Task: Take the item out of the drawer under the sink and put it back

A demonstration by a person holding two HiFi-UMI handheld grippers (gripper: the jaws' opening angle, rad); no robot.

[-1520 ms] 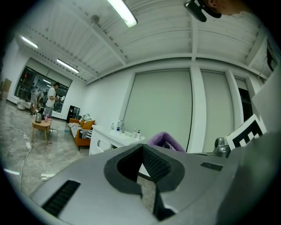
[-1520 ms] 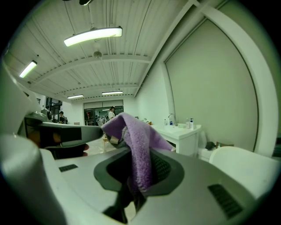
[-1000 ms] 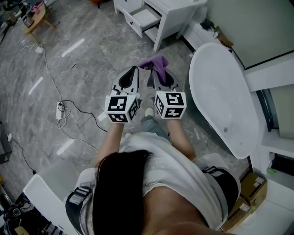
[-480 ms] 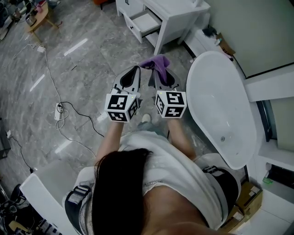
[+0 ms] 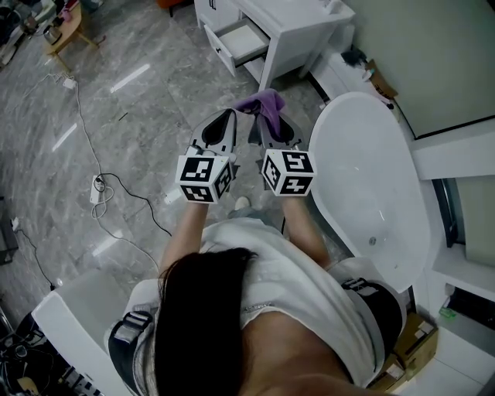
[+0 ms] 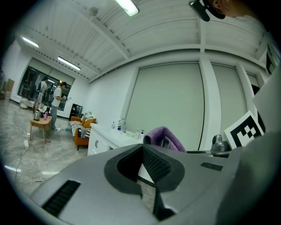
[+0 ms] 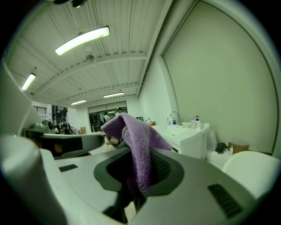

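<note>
- Right gripper [image 7: 139,173] is clamped on the purple cloth [image 7: 137,143]. The fabric is pinched between the pads, with a fold flopping up and over the top of the jaws.
- Left gripper [image 6: 143,154] has its jaws pressed together with nothing between them. It's just riding alongside the right one.
- The cloth [image 5: 264,103] is up in the air in front of the person, out of the drawer and touching nothing but the jaws.
- The open drawer [image 5: 242,35] is well ahead, pulled out of the white vanity [image 5: 303,17] with the sink on top. From here I can't tell what's inside it.
- My read is that the take-out half is done and the job now is getting the cloth back in.
- To do it well, I'd carry the cloth in over the drawer from above and lower it until the hanging end is below the front edge. Only then let the pinch go, or the loose fold could drape over the lip and jam the drawer.
- The free left gripper looks handy for steadying the drawer front or pushing it closed.
- Watch your footing, since the white bathtub [image 5: 371,178] is just beside the person on the right. A cable [image 5: 116,186] also trails across the marble floor [image 5: 116,116] on the left.
</note>
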